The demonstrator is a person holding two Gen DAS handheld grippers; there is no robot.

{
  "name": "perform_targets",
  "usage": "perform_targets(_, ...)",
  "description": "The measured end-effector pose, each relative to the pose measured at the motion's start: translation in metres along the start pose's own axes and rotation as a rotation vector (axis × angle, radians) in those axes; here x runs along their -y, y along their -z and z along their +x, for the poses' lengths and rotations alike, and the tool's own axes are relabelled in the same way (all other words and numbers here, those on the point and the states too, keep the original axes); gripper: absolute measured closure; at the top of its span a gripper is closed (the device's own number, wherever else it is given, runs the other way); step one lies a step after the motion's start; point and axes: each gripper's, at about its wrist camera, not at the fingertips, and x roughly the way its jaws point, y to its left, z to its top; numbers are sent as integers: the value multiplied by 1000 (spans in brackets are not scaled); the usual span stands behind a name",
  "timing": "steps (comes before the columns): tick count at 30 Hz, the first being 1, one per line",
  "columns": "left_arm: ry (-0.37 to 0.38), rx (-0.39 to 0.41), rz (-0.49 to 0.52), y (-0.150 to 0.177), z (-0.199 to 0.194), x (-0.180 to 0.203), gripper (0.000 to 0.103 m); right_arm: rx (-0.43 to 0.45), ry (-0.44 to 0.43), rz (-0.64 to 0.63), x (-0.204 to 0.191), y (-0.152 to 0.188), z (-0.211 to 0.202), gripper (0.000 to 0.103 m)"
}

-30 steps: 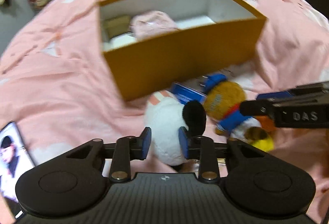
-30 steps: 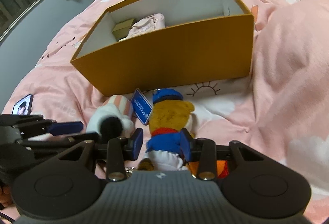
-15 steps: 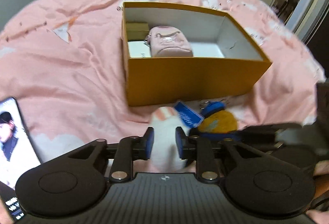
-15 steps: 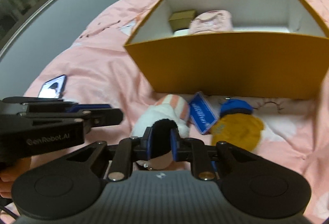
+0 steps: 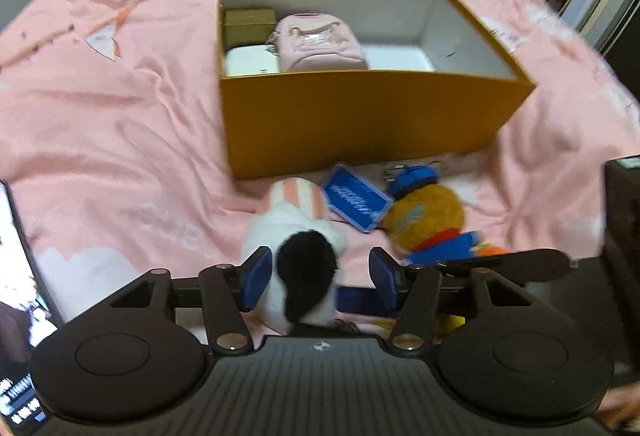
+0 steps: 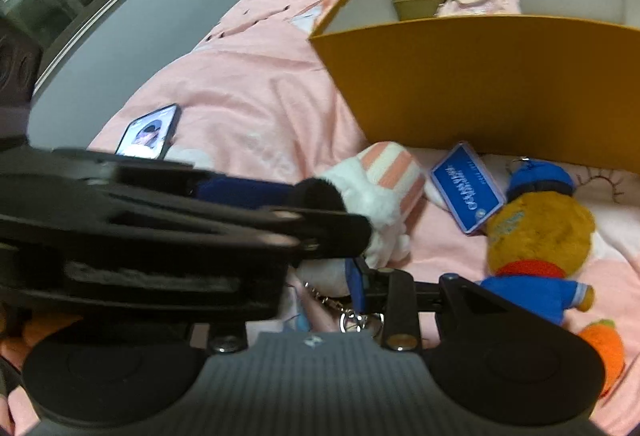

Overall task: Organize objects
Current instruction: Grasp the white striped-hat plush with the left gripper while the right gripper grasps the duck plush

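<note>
Left gripper (image 5: 318,278) stood with its jaws apart around a white plush toy (image 5: 294,248) lying on the pink bedspread (image 5: 120,140), just in front of the orange box (image 5: 360,124).

Its jaws had just been opening, the toy's black ear between the pads without being pressed. The toy looked light, soft and squashy, so a firm pinch on the plump body seemed safer than the ear. The right gripper (image 6: 320,284), crossed by the left one, sat close to the toy's keyring; whether it held anything could not be told. A bear toy (image 5: 428,220) and blue tag (image 5: 356,202) lay beside.
</note>
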Motion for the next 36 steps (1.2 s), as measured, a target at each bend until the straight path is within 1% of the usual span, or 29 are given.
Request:
perform_targets(3, -54, -49, 7, 1, 13, -3, 38, 2, 0, 7, 1, 0, -2, 67)
perform_targets(4, -48, -64, 1, 1, 18, -7, 36, 3, 3, 10, 1, 0, -2, 67)
perform_targets(5, -24, -69, -10, 2, 20, -10, 36, -5, 8, 13, 2, 1, -2, 67)
perform_targets(6, -16, -70, -14, 2, 21, -12, 36, -10, 14, 18, 2, 1, -2, 67)
perform_targets(9, -4, -58, -12, 1, 20, -15, 39, -11, 37, 30, 4, 2, -4, 67)
perform_targets(10, 4, -56, -15, 1, 19, -17, 42, -7, 49, 31, 5, 3, -7, 67)
perform_targets(11, 9, -52, -17, 1, 18, -18, 43, 0, 68, 32, 5, 3, -10, 67)
perform_targets(14, 6, -35, -16, 0, 13, -20, 47, 49, 144, 36, 8, 6, -27, 67)
perform_targets(17, -5, -29, 10, -1, 11, -17, 47, 119, 272, 57, 14, 6, -46, 67)
perform_targets(19, -14, -29, 34, -3, 12, -13, 47, 164, 356, 104, 24, 7, -58, 67)
perform_targets(21, -20, -27, 54, -3, 14, -11, 47, 176, 411, 168, 38, 7, -65, 66)
perform_targets(22, -19, -25, 56, -4, 15, -11, 47, 170, 423, 195, 45, 7, -66, 65)
perform_targets(24, -10, -22, 51, -5, 18, -14, 47, 144, 422, 275, 62, 9, -64, 63)
perform_targets(26, 0, -16, 45, -5, 21, -15, 47, 121, 386, 335, 74, 12, -61, 55)
perform_targets(29, 22, -18, 44, -6, 26, -17, 46, 89, 343, 383, 86, 14, -54, 53)
perform_targets(33, 27, -16, 46, -6, 28, -17, 46, 84, 300, 404, 92, 16, -49, 53)
perform_targets(36, 24, -18, 61, -6, 30, -16, 47, 74, 289, 376, 88, 15, -42, 55)
